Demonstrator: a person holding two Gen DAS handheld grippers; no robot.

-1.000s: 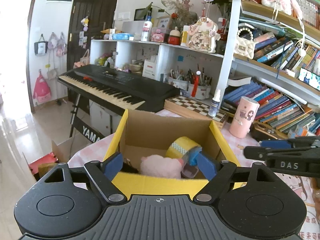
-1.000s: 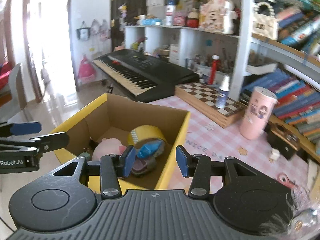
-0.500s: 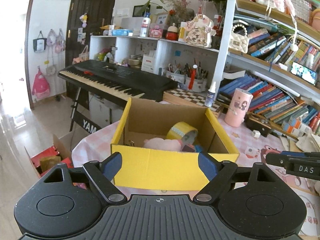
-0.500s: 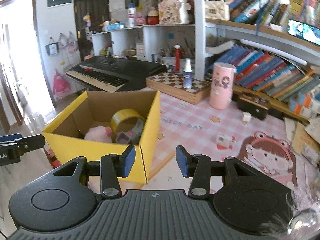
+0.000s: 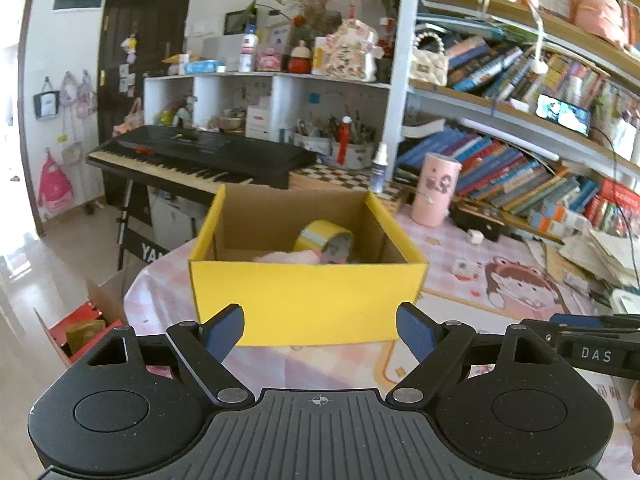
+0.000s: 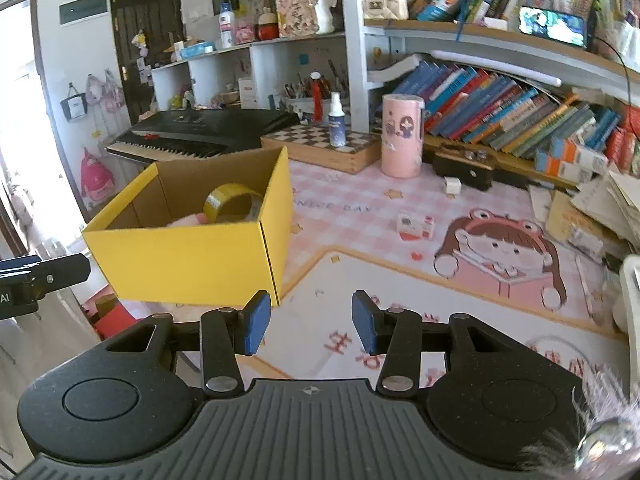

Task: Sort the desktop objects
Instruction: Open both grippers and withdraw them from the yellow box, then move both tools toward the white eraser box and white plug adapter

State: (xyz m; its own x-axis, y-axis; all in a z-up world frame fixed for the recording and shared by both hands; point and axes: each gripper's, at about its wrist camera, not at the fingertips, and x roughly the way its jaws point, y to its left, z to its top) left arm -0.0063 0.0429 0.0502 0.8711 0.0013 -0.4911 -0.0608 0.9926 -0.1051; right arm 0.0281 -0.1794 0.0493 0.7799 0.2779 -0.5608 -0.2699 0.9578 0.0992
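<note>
The left gripper (image 5: 320,330) stands wide apart and empty at the bottom of its view, angled down toward the near wall of the yellow box (image 5: 308,300) at frame centre. The right gripper (image 6: 306,322) tilts down over the mat (image 6: 400,320), its pads (image 6: 256,322) narrowly apart with nothing between them; the box (image 6: 188,260) lies to its left. In the box a tape roll (image 5: 322,236) leans beside a pink plush (image 5: 284,257). A small toy (image 6: 414,226) sits right of centre, a pink canister (image 6: 401,136) above it.
</note>
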